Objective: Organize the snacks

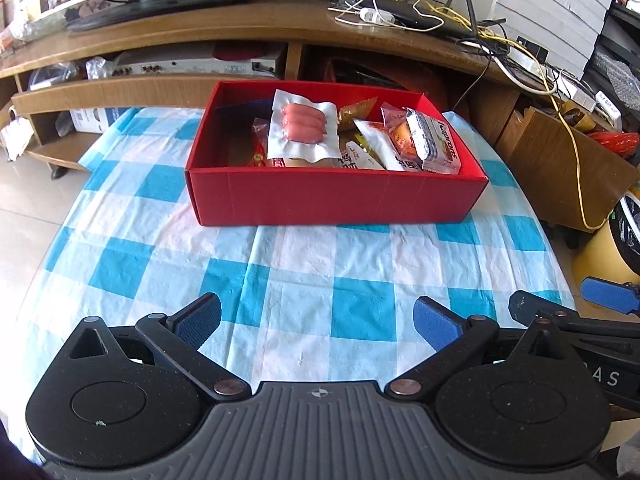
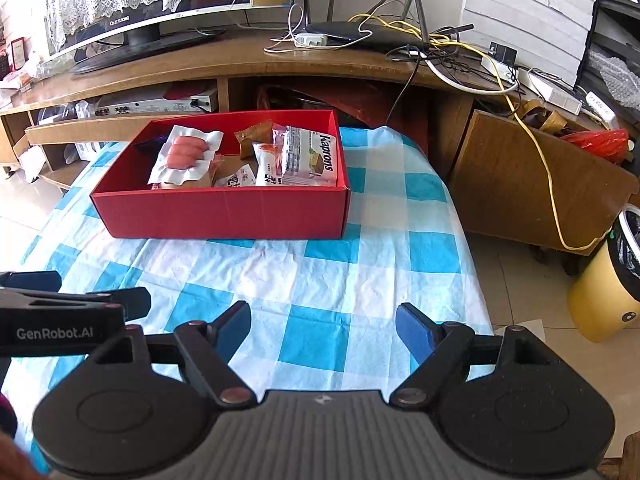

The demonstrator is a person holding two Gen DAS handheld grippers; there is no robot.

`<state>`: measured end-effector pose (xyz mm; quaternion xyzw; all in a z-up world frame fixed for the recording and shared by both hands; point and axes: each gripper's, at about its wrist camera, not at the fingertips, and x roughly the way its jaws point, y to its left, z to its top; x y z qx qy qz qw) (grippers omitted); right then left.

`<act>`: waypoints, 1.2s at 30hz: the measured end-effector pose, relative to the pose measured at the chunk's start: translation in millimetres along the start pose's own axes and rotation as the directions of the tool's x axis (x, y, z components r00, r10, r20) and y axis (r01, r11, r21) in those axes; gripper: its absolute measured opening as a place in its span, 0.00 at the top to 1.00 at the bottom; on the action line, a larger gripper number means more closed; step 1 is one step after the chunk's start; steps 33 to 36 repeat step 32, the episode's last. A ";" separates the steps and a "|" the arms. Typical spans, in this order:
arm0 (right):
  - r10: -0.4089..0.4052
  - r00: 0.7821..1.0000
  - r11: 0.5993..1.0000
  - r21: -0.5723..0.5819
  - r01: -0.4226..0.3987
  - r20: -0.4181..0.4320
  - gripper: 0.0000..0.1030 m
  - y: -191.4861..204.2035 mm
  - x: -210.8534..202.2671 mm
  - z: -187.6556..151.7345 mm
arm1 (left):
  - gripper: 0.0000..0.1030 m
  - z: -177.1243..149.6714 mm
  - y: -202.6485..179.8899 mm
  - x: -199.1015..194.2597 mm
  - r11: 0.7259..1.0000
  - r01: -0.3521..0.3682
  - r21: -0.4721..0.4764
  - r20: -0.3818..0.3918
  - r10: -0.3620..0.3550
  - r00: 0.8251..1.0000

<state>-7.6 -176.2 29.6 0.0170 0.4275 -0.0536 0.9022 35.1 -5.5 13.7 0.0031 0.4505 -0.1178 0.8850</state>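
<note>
From the left wrist, your left gripper (image 1: 318, 320) hangs wide open and empty over the checked cloth (image 1: 280, 272); the red box (image 1: 332, 196) sits well ahead of the jaws, sausage pack (image 1: 302, 128) on top. From the right wrist, your right gripper (image 2: 323, 328) is likewise spread and empty, box ahead-left, wafer pack (image 2: 310, 156) inside. Packing looks finished; check next for strays.

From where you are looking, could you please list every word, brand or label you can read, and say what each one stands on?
"Kaprons": on the white wafer pack in the red box.
"GenRobot.AI": on the left gripper body, seen from the right wrist view.
"AS": end of a cut-off word on the right gripper body, seen from the left wrist view.
Print on the other snack packets and the monitor bezel: too small or blurred to read.
</note>
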 end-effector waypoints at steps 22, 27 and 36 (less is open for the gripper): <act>-0.005 1.000 1.000 0.006 0.005 -0.011 0.00 -3.1 3.8 -1.5 | 0.00 -6.1 -5.7 -3.2 0.999 0.016 0.034 0.042 -0.017 0.999; -0.003 1.000 1.000 0.001 0.003 -0.014 0.00 -2.2 4.7 -2.0 | 0.00 -7.3 -7.4 -2.5 0.999 -0.020 0.043 0.040 0.019 0.999; -0.009 1.000 1.000 0.002 0.009 -0.016 0.00 -2.6 5.2 -2.3 | 0.00 -7.5 -5.9 -2.1 0.997 -0.051 0.051 0.029 0.050 0.998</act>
